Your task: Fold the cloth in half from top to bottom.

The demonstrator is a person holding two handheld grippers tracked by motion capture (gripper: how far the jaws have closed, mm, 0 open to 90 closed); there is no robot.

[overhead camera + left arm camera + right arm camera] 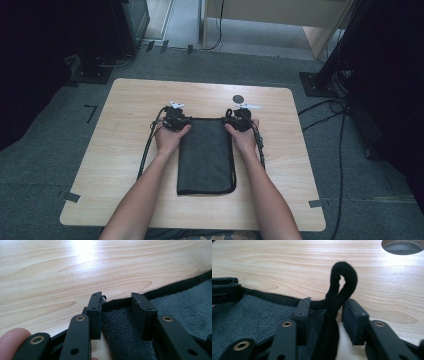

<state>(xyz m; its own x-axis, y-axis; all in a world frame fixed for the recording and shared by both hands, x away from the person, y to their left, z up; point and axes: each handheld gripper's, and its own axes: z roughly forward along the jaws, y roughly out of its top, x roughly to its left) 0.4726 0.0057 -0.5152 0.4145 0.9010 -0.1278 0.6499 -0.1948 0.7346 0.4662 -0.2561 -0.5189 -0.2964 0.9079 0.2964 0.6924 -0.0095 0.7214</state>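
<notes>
The dark grey folded towel [206,156] lies long on the light wooden table [125,150] from the person outward, and the left gripper [116,302] and right gripper [325,305] each sit half open around its far corners

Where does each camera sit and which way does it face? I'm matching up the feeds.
High view: above the near edge, looking forward and down on the light wooden table; both forearms show.
Left gripper view: on the left gripper, facing the folded dark grey towel corner.
Right gripper view: on the right gripper, facing the towel's black hanging loop.
All share the towel.
</notes>
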